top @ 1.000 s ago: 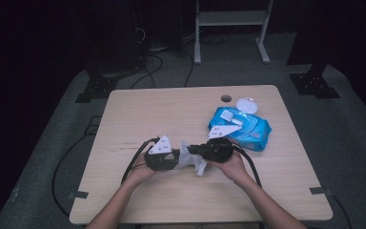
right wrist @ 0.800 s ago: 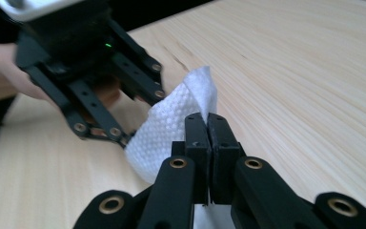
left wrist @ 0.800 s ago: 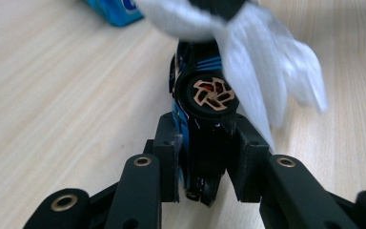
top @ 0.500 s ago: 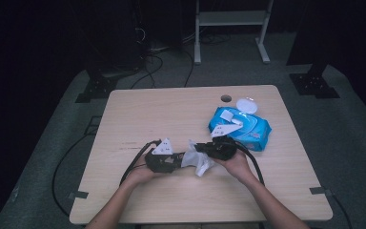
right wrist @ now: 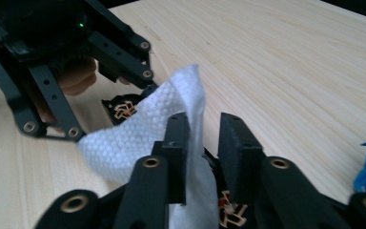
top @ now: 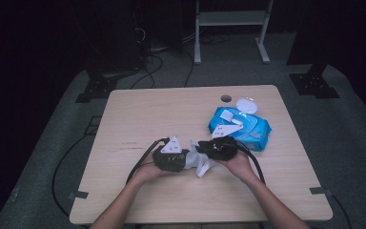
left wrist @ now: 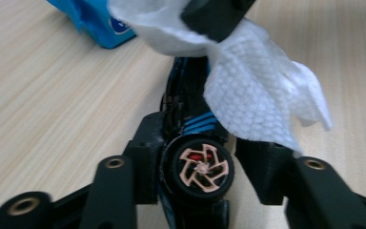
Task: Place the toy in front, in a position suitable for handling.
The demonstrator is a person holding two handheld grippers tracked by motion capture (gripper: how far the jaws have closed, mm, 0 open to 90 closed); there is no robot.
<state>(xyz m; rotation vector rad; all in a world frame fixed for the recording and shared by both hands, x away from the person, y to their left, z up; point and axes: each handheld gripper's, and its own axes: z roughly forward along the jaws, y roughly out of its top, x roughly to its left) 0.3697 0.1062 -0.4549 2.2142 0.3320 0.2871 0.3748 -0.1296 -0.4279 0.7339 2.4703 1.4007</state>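
Observation:
At the table's middle my two grippers meet tip to tip. A small black toy car (left wrist: 196,102) with blue stripes and a copper wheel lies between the jaws of my left gripper (left wrist: 205,152) (top: 187,160). Those jaws have just been opening and stand open, with a gap at the right pad. A white wipe (left wrist: 255,93) (right wrist: 128,140) (top: 201,165) drapes over the car. My right gripper (right wrist: 208,136) (top: 201,149) has also just been opening. The wipe hangs over its left finger (right wrist: 176,138), and the jaws stand apart around it.
A blue pack of wipes (top: 242,127) lies right of the grippers, its white round lid (top: 246,105) flipped open. The wooden table (top: 162,109) has a cable hole (top: 226,98) near its far edge. Black cables trail off the table's left and right.

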